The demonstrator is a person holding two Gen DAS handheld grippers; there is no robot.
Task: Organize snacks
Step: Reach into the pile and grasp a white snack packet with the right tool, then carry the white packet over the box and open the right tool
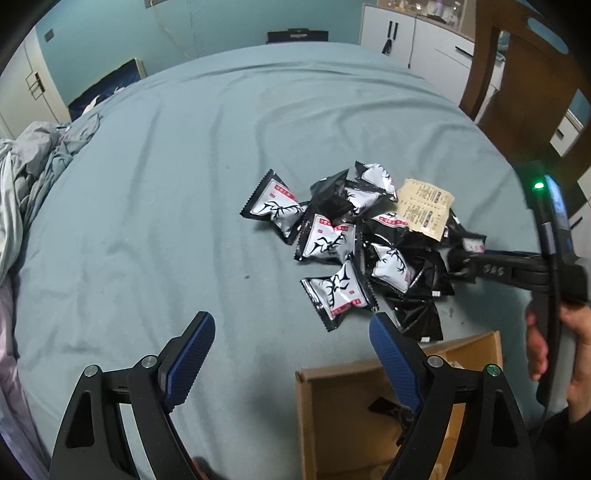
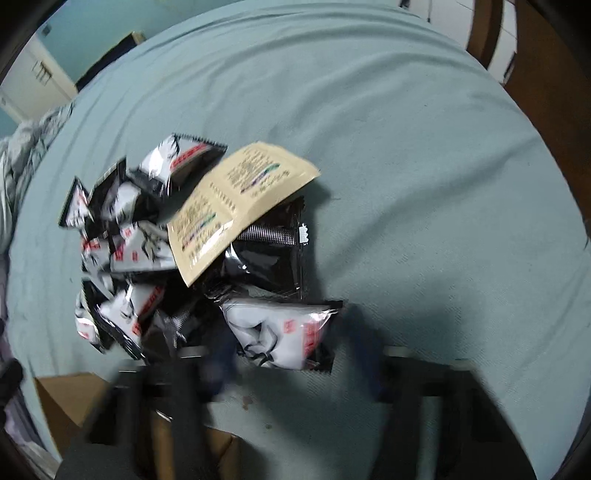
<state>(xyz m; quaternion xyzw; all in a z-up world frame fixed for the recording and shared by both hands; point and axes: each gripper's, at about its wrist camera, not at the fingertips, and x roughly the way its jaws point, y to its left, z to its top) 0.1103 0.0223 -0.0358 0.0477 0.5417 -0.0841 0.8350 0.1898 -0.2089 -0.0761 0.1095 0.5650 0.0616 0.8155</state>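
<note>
A pile of several black-and-white snack packets (image 1: 332,243) lies on a teal bed sheet (image 1: 166,203), with one beige packet (image 1: 424,208) on top at its right. It shows in the right wrist view too (image 2: 147,236), with the beige packet (image 2: 236,199). My left gripper (image 1: 291,343) is open and empty, just in front of the pile. My right gripper (image 2: 291,354) is blurred; its jaws stand apart around a white packet (image 2: 280,332). In the left wrist view it reaches into the pile from the right (image 1: 465,258). An open cardboard box (image 1: 332,417) sits below the pile.
Crumpled grey bedding (image 1: 29,173) lies at the left edge of the bed. A wooden chair (image 1: 517,81) stands at the far right. White cabinets (image 1: 413,33) line the back wall. The box corner shows in the right wrist view (image 2: 70,398).
</note>
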